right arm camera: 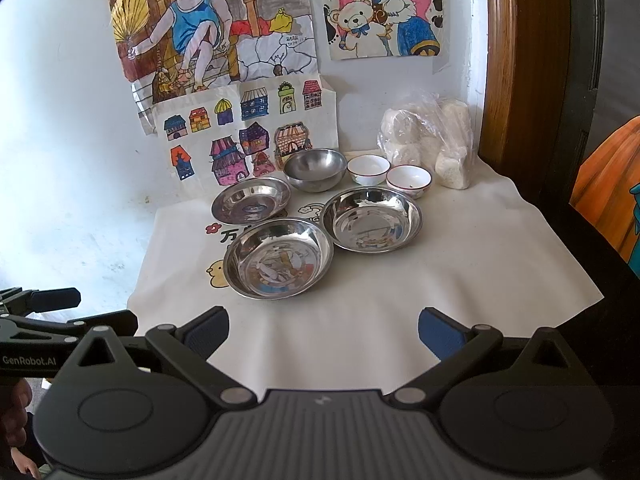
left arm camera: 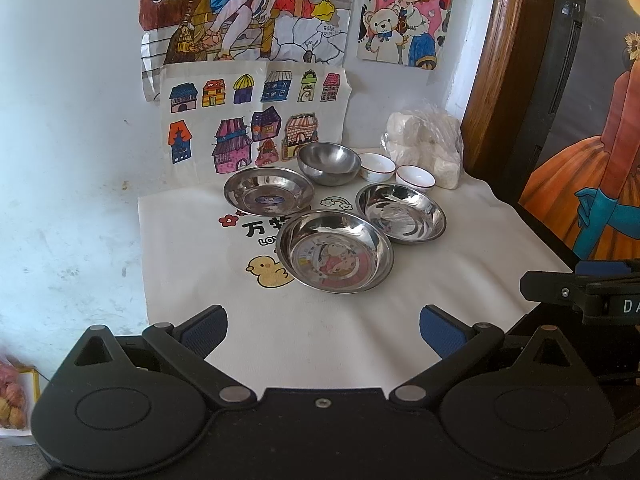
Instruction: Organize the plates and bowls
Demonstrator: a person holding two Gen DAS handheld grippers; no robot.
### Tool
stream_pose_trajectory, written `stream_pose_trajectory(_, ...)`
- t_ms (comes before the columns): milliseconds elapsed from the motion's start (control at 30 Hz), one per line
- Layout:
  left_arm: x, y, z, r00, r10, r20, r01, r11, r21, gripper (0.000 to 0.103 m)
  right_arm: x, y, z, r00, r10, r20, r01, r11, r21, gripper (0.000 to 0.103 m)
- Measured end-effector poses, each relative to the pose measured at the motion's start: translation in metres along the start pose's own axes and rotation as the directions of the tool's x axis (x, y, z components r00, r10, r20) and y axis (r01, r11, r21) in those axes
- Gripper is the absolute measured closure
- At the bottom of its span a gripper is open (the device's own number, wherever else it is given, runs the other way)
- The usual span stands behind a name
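Three steel plates lie on a white cloth [left arm camera: 360, 320]: a near one [left arm camera: 335, 251] [right arm camera: 278, 258], a right one [left arm camera: 401, 213] [right arm camera: 371, 219] and a back left one [left arm camera: 269, 191] [right arm camera: 251, 200]. Behind them stand a steel bowl [left arm camera: 329, 163] [right arm camera: 315, 169] and two white bowls, one [left arm camera: 376, 167] [right arm camera: 368, 169] to the left of the other [left arm camera: 416, 177] [right arm camera: 409, 180]. My left gripper [left arm camera: 323, 330] and my right gripper [right arm camera: 323, 330] are both open and empty, hovering over the cloth's near part, well short of the dishes.
A clear bag of white lumps [left arm camera: 426, 144] [right arm camera: 430, 142] stands at the back right corner. Children's drawings [left arm camera: 256, 120] hang on the wall behind the dishes. A wooden frame [right arm camera: 520, 60] rises on the right. The cloth's edge drops off on the left and right.
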State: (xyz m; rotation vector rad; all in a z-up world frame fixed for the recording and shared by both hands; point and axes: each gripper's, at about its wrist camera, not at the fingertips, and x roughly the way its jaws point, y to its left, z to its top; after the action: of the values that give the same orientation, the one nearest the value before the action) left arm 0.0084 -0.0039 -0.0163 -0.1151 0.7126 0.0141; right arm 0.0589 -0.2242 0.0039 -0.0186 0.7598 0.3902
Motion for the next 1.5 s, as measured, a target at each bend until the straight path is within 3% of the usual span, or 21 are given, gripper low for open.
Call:
stream_pose_trajectory(733,0.003,-0.004,-0.001,1.0,0.004,-0.019,-0.004,1.0,-0.003,0.001,0.004,-0.008,0.001,1.0,0.011,-0.018,-0.011,1.0,0.0,0.0)
stream_pose_trajectory(1167,0.02,-0.02,0.011,0.998,0.04,-0.057,-0.041,0.999,-0.019,0.001,0.023,-0.03,0.013,0.998,0.049,-0.051,-0.049,0.999,-0.008,0.0)
stream_pose_trajectory(1333,0.04,-0.03,0.018,0.992,0.064,-0.105,-0.073,0.994,-0.08,0.001,0.039,-0.053,0.024,0.994,0.081,-0.078,-0.084,0.996,-0.04,0.0)
stream_pose_trajectory(1500,0.068,-0.041,0.025,0.983,0.075,-0.168,-0.111,0.97,-0.215,0.001,0.061,-0.082,0.045,0.983,0.121,-0.134,-0.135,0.986,-0.097,0.0)
